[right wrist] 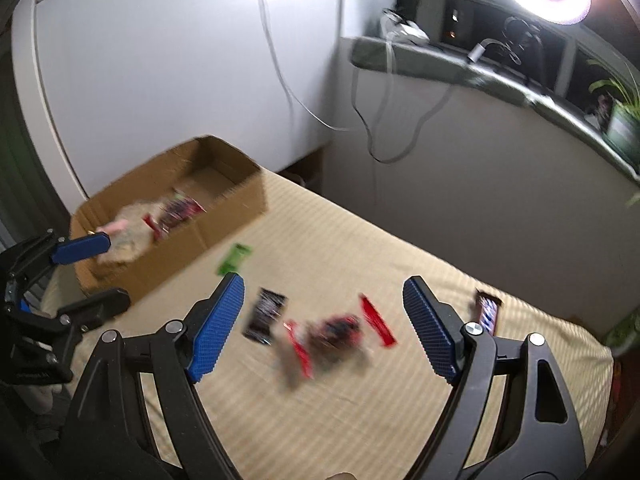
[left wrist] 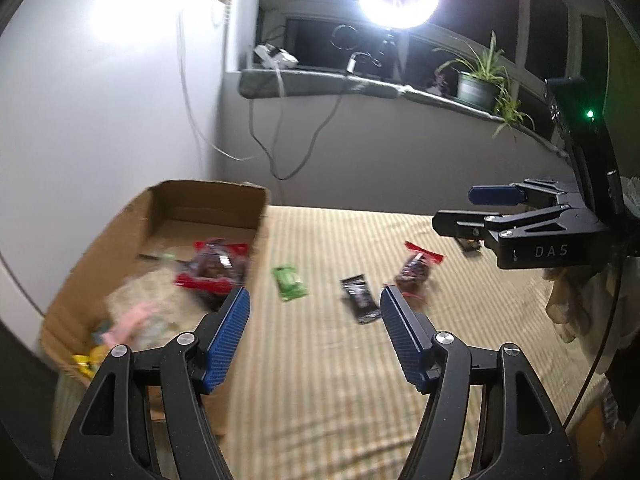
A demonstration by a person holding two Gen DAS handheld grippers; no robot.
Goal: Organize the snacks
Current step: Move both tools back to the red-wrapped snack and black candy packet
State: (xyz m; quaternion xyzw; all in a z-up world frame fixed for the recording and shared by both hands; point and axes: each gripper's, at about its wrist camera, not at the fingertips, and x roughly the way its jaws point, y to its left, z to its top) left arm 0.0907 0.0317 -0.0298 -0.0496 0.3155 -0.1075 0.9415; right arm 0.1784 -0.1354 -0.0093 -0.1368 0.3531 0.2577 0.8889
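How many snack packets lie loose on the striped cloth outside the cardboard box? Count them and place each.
4: a green flat packet nearest the box, a black flat packet beside it, a red-ended clear bag further right, and a dark bar wrapper at the far right. Others may be hidden.

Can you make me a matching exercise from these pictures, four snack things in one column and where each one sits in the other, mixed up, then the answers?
Things
1. green packet
2. black packet
3. pink packet
4. dark bar

Places
A. inside the cardboard box
B. on the striped cover, just outside the box wall
C. on the cover, outside the right gripper's right finger
D. on the cover between the green packet and the red-trimmed bag

Pairs: 1-B, 2-D, 3-A, 4-C
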